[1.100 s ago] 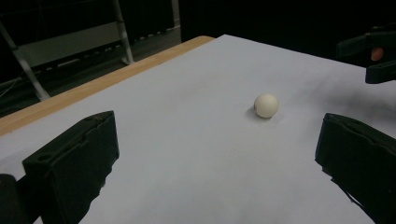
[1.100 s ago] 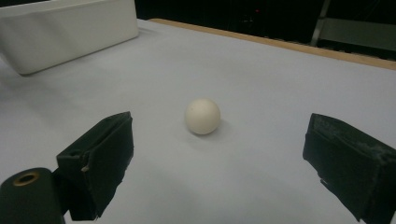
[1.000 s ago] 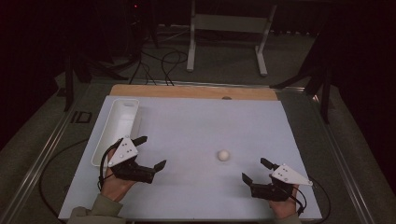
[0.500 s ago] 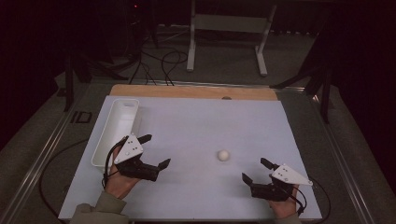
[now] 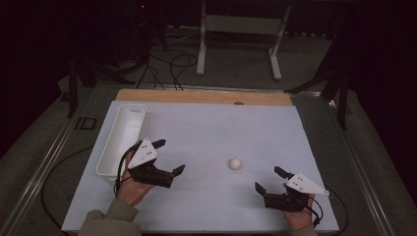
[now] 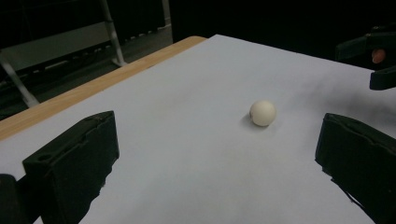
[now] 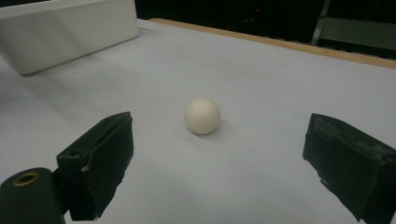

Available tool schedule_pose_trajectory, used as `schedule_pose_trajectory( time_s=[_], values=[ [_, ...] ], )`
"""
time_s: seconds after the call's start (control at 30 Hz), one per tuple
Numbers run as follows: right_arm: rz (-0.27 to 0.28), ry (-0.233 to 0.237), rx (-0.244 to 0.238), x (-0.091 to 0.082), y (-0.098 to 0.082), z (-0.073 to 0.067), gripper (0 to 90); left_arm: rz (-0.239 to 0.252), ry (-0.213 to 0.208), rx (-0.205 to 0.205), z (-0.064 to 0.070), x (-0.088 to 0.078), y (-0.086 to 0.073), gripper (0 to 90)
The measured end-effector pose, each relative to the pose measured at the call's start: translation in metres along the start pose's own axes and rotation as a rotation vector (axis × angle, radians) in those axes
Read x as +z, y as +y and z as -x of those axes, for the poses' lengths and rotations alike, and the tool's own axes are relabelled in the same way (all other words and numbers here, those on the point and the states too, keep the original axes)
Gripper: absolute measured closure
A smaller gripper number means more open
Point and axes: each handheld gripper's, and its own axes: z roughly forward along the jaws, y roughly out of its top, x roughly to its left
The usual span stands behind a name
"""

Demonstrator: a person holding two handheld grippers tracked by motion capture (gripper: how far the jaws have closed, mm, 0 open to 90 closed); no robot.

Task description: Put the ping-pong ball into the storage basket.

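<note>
A small, smooth, off-white ball (image 5: pixel 235 163) lies alone on the pale grey-white table sheet (image 5: pixel 211 128), a little right of the middle and nearer the person's edge than the far one. It touches nothing, and a faint shadow sits under it. In the left gripper view the ball (image 6: pixel 262 113) rests ahead between the two black jaws, closer to the one on the right side of that view; in the right gripper view the ball (image 7: pixel 201 115) sits ahead of the jaws, nearly centred between them.

The right gripper (image 5: pixel 273 180) hovers just beside the ball, toward the person and slightly to the right, with its jaws spread wide and holding nothing. The left gripper (image 5: pixel 168 156) is farther from the ball, on its left, also spread wide and empty, its jaws aimed toward the ball. A hand grips each tool from the bottom edge, the left one with an olive sleeve.

Beyond the left gripper, a long white rectangular plastic tray (image 5: pixel 114 147) runs along the sheet's left side. A light wooden board edge (image 5: pixel 196 96) borders the sheet's far side.
</note>
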Motion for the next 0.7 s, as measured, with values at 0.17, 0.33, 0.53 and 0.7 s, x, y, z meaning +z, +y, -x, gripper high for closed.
schedule_pose_trajectory(
  time_s=[0.17,0.33,0.53,0.7],
  values=[
    [0.0,0.0,0.0,0.0,0.0,0.0,8.5,0.006,-0.004,-0.004,-0.001,0.004,0.002,0.1],
    [0.002,-0.006,0.001,0.0,0.0,0.001,8.4,0.006,-0.006,-0.003,-0.001,0.01,0.003,0.2],
    [0.001,-0.012,0.002,-0.001,0.0,0.002,8.5,0.011,-0.01,-0.003,0.0,0.016,0.006,0.2],
    [0.001,-0.018,0.003,-0.001,0.0,0.003,8.5,0.012,-0.015,-0.001,0.001,0.019,0.008,0.2]
  ],
)
